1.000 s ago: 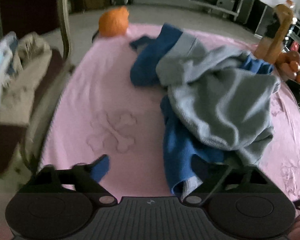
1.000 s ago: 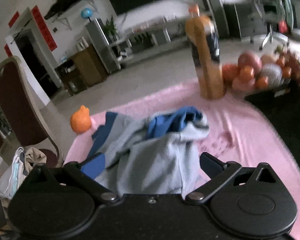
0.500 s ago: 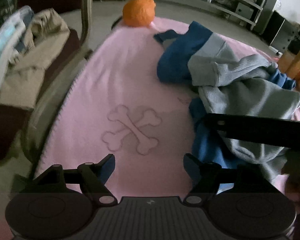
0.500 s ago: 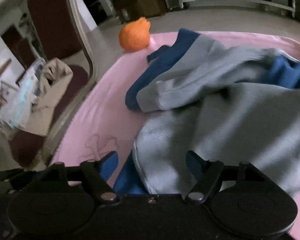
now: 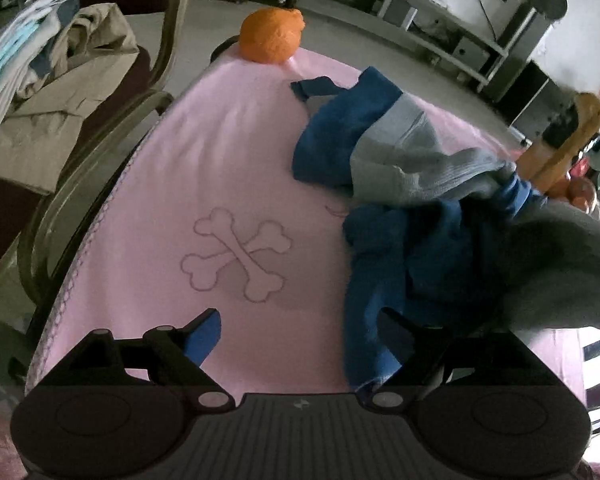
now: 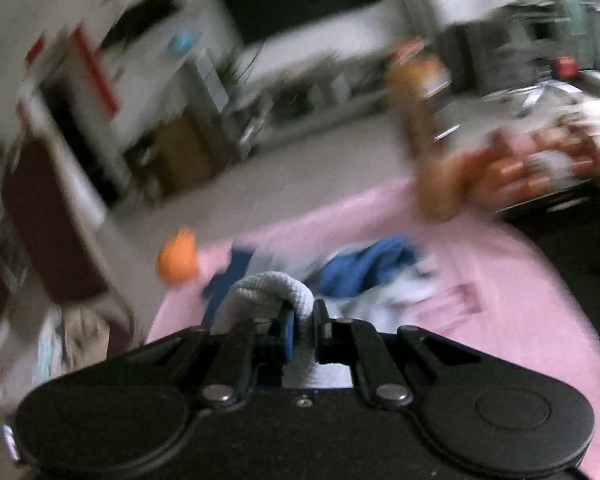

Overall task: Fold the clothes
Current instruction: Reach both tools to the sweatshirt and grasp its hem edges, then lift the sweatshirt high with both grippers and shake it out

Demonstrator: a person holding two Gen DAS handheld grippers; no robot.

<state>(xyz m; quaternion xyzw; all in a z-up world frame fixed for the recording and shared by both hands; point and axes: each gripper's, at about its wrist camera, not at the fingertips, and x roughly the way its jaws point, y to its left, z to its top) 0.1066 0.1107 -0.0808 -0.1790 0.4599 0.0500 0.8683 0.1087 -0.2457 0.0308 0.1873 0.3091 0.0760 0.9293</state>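
A crumpled grey and blue garment [image 5: 400, 168] lies on the right half of a pink blanket [image 5: 220, 152]. My left gripper [image 5: 300, 332] hovers low over the blanket's near edge, its jaws opening. Only pink blanket shows between them, and the garment's blue hem [image 5: 364, 360] lies against the right finger. In the blurred right wrist view my right gripper [image 6: 302, 320] is closing, pinched on a thick grey fold [image 6: 272, 286] of the garment [image 6: 364, 272], and it holds that fold up off the blanket [image 6: 480, 264].
An orange plush ball [image 5: 270, 36] sits at the blanket's far edge. A chair [image 5: 100, 148] piled with beige clothes [image 5: 60, 92] stands close on the left. An orange bottle [image 5: 572, 136] and some fruit [image 5: 580, 192] are at the far right.
My right gripper went from wide open over the garment to shut on a grey fold and rose with it. The garment's right side lifted. My left jaws spread wider.
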